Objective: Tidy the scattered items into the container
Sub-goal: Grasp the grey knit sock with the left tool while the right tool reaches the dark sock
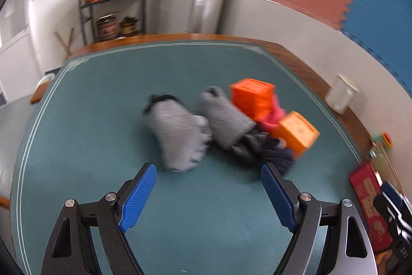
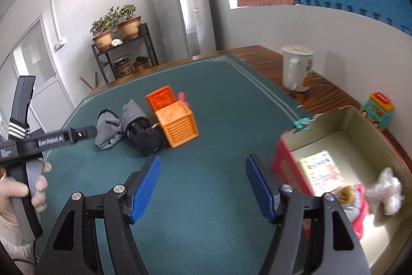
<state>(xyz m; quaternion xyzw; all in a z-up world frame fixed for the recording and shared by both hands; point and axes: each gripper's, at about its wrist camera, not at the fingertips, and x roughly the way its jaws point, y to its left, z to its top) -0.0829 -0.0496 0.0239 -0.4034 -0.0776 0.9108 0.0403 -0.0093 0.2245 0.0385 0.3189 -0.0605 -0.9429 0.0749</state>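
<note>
Grey socks (image 1: 177, 135) crumpled beside orange blocks (image 1: 253, 97), on green mat (image 1: 103, 107).

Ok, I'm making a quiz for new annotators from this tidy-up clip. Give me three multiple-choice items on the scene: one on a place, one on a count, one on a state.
1. Where does the white mug stand?
A. on the bare wood beyond the green mat
B. inside the container
C. on an orange cube

2. How many orange cubes lie on the mat?
A. one
B. two
C. four

3. How are the right gripper's jaws?
A. shut on a sock
B. shut on nothing
C. open, holding nothing

Key: 1 A, the mug sits on the wooden table edge past the mat's border. 2 B, one darker orange cube stands behind a lighter one. 3 C, the blue fingers stand wide apart with only mat between them.
</note>
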